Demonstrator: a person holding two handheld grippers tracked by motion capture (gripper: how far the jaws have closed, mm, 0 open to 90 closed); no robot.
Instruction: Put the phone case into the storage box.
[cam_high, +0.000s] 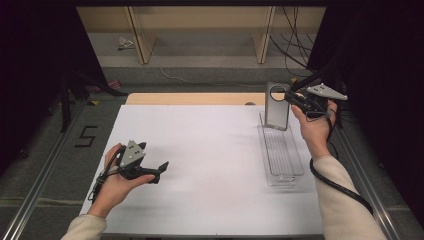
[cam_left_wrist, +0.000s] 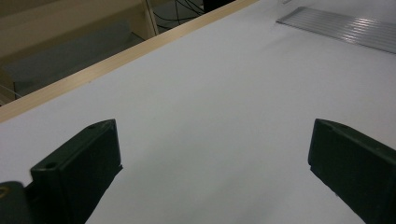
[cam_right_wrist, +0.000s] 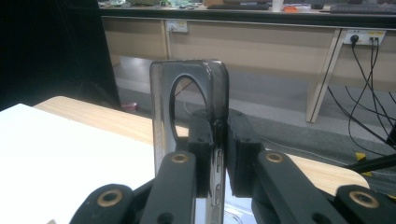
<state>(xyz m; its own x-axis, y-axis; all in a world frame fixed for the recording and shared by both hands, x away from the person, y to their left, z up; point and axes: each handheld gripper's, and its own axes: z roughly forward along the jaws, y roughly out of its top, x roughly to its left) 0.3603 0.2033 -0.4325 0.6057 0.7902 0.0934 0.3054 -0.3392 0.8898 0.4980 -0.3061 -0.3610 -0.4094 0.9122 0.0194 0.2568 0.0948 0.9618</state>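
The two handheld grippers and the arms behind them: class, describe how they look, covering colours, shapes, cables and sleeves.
Both the left gripper and the right gripper are black, each topped by a grey three-cornered plate with small holes. The right gripper's jaw links carry brass-coloured pivot rings. A thick black cable trails from the right one, thinner black leads from the left. The person wears cream long sleeves.

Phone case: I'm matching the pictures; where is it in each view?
High view: phone case upper right, upright in right gripper.
Right gripper view: centre, between the shut jaws.
Left gripper view: faces the clear tray, top right.
Shared landmark: table's wooden far edge.
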